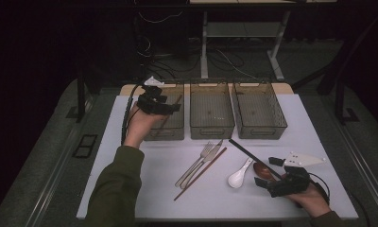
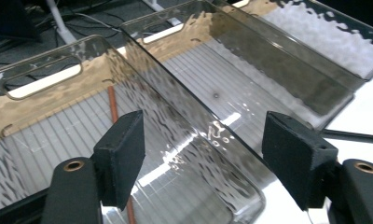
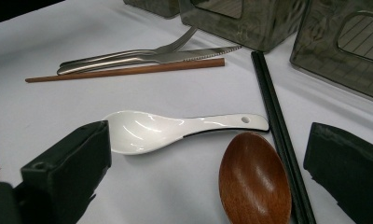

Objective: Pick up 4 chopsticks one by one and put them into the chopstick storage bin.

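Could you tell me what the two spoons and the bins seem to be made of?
The white spoon looks like glazed ceramic: glossy, with bright highlights. It could also be melamine. The brown spoon looks like polished wood, with visible grain and a soft sheen. The bins look like smoky clear plastic: you can see through the rippled walls, and the handle slots are moulded in.

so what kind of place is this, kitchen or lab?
Likely a lab or test workspace, not a kitchen: a white-topped table staged with three smoky translucent plastic bins and loose cutlery, loose cables on the floor, and bare desk legs behind in the dark.
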### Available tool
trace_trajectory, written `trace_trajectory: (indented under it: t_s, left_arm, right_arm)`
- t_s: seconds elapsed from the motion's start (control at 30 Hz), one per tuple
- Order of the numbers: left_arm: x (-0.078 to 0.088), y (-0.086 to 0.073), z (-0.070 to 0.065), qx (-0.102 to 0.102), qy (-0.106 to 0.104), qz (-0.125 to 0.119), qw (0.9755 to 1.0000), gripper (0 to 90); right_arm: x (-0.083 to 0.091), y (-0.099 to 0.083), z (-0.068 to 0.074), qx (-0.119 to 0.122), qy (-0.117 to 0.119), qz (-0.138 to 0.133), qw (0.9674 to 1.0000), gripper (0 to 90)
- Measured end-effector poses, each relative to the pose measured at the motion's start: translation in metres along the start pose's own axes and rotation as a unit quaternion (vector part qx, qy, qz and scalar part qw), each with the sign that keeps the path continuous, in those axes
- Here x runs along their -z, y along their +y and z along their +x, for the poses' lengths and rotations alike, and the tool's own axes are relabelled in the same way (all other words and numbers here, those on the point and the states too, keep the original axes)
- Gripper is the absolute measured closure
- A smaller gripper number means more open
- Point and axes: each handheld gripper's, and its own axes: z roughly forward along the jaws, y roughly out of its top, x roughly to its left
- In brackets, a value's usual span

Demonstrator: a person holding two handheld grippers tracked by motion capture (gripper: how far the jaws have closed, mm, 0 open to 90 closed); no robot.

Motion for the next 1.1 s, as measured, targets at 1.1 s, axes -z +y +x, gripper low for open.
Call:
trace_trajectory:
  t_s: [1.1]
  left_arm:
    - [0.020,-0.039,-0.068,-0.047,-0.049,-0.011,0.9976,14.9]
  right_arm:
    - [0.001,0.000,0.000,-0.001,-0.001,-0.001,1.0000,0.6]
